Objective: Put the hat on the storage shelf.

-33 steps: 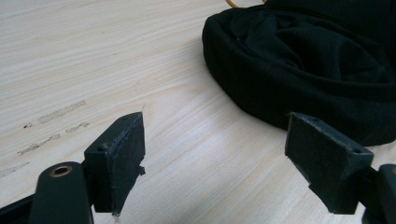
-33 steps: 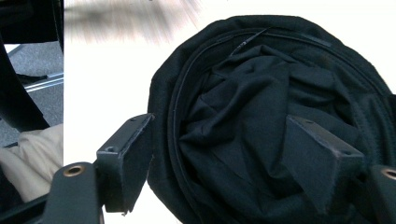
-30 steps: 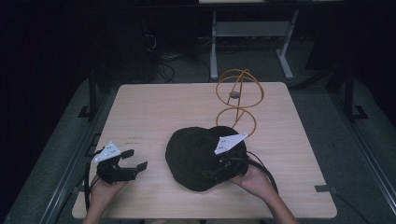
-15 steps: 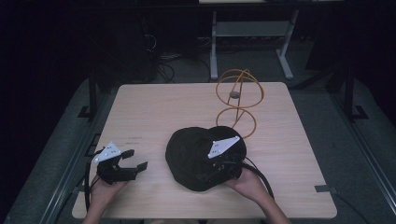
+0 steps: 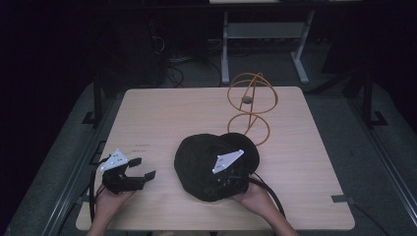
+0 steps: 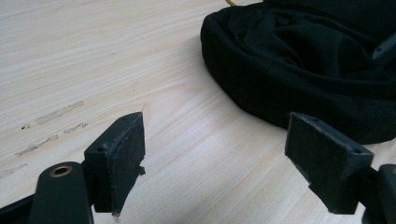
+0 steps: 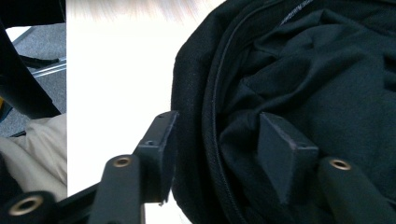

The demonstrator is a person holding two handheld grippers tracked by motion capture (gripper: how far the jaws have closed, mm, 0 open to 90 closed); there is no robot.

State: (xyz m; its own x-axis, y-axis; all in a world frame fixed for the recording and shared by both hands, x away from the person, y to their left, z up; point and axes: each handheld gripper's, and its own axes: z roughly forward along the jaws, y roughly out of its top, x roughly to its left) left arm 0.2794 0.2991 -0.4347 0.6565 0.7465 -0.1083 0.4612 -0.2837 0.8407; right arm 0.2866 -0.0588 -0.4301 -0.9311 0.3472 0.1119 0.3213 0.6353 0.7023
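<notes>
In the high view the left tool [image 5: 133,173] sits at the lower left of the frame, held in the left hand [image 5: 109,202], its jaws spread wide over bare bench [image 5: 167,113] with nothing between them. In the left gripper view the black bag [image 6: 299,65] lies at the upper right, just beyond the right jaw and apart from it.

At lower centre of the high view the bag [image 5: 201,160] lies rumpled on the bench. The right tool [image 5: 231,179] rests on its near edge, held by the right hand [image 5: 253,199]. In the right gripper view that tool [image 7: 215,149] has its jaws parted astride the bag's rim [image 7: 205,116], one outside, one inside on the lining; they have not closed on it.

Behind the bag, right of centre, stands an orange wire stand [image 5: 251,105]. The bench is pale wood; the room beyond is dark, with a grey floor [image 5: 378,162].
</notes>
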